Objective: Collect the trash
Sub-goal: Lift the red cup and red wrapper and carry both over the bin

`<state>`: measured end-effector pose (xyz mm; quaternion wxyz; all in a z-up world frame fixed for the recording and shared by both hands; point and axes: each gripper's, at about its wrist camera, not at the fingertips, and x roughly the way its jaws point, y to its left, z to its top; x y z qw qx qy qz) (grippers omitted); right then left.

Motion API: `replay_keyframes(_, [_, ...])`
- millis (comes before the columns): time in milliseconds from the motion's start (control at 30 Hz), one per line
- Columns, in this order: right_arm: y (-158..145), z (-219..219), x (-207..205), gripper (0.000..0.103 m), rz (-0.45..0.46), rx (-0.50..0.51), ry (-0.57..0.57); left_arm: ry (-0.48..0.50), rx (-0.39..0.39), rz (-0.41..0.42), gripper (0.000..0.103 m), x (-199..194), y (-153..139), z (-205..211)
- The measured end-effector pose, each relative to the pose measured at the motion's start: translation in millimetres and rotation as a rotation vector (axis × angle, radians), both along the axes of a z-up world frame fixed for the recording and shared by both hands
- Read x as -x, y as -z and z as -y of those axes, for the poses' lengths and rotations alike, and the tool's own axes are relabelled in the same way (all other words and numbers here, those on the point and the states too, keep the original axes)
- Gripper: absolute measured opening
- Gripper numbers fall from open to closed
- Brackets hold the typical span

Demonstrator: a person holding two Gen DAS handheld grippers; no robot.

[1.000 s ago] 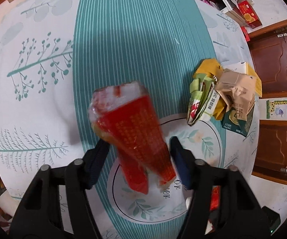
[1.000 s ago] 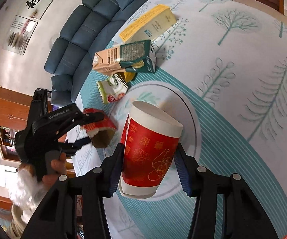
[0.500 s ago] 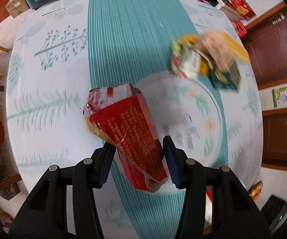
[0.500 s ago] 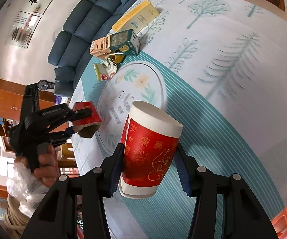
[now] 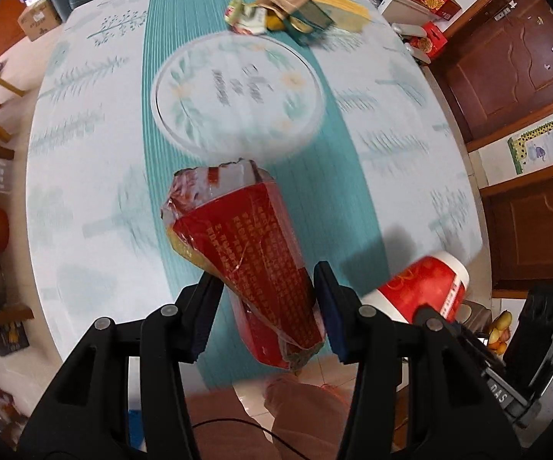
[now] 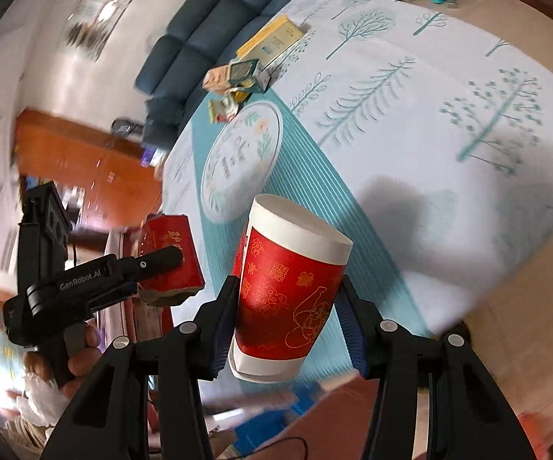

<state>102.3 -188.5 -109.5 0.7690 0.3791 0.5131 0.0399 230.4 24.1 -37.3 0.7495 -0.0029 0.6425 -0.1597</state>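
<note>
Two bits of trash are already picked up, so it's maybe halfway: a crumpled red wrapper [image 5: 245,253] is pinched in the left gripper [image 5: 265,306], and a red paper cup [image 6: 287,291] is clamped in the right gripper [image 6: 287,318], both held off the near edge of the table [image 5: 391,122]. A pile of cartons and packets [image 5: 291,15] is left at the far end. No bin can be seen.
</note>
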Motion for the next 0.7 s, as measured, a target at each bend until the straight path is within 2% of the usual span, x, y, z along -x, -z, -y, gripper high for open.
replay_keyframes(200, [-9, 33, 72, 0.049, 0.002, 0.010, -0.102, -0.035, 0.008, -0.013, 0.045, 106, -9, 30])
replay_keyframes(367, [-1, 54, 117, 0.049, -0.032, -0.008, -0.119, -0.013, -0.026, -0.030, 0.045, 166, -7, 49])
replay_keyframes(567, [23, 61, 159, 0.049, -0.088, -0.010, -0.133, 0.039, -0.066, -0.048, 0.045, 203, 4, 64])
replay_keyframes(700, [51, 62, 177, 0.049, -0.141, -0.011, -0.123, 0.067, -0.100, -0.069, 0.045, 218, 27, 69])
